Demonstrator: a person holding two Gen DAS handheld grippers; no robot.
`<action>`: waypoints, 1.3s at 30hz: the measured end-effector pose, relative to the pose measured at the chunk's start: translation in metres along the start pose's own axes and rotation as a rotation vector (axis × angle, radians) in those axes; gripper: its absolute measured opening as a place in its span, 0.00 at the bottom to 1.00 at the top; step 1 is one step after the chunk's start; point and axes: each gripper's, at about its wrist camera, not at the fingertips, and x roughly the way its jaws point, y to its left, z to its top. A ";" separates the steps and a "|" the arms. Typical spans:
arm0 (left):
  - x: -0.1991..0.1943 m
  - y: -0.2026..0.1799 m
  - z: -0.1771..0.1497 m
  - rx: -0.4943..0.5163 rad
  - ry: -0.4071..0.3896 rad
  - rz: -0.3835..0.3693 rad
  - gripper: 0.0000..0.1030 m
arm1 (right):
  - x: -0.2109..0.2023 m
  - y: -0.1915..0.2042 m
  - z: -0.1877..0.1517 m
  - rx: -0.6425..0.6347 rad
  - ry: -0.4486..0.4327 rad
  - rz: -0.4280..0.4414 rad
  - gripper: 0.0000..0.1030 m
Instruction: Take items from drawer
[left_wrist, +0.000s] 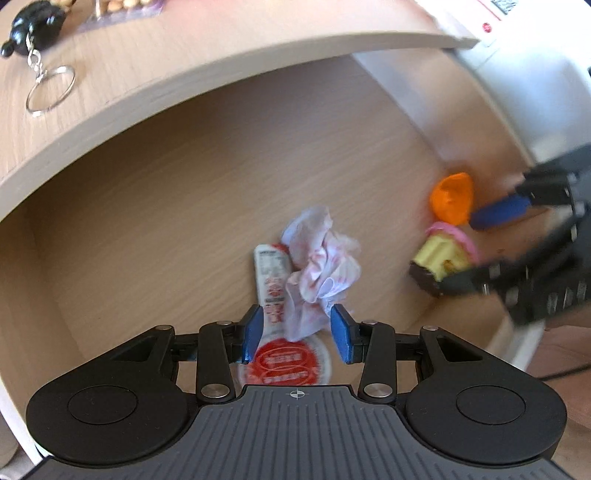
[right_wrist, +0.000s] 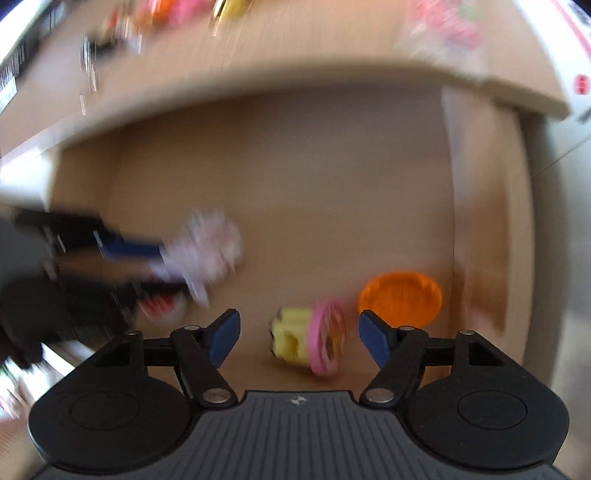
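An open wooden drawer (left_wrist: 184, 206) is seen from above, and between the parted blue pads of the left tool (left_wrist: 297, 334) a crumpled white-and-red wrapper (left_wrist: 321, 266) is framed beside a white-and-red tube (left_wrist: 271, 280), its long axis running from six to twelve o'clock and its round red-printed end at six; whether the pads press on anything cannot be told. The right tool (right_wrist: 297, 338) is held released over a yellow toy with a pink disc (right_wrist: 310, 338), tipped on its side, disc toward three o'clock, an orange lid (right_wrist: 400, 299) at its two o'clock.
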 end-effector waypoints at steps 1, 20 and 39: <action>-0.003 0.004 0.001 -0.008 -0.007 0.002 0.42 | 0.006 0.005 -0.002 -0.027 0.021 -0.025 0.69; -0.020 0.006 -0.012 -0.080 -0.043 -0.010 0.42 | 0.014 0.011 0.004 0.002 -0.105 -0.029 0.43; 0.014 -0.010 0.001 -0.137 0.107 0.012 0.49 | -0.012 -0.020 0.055 0.112 -0.265 0.015 0.58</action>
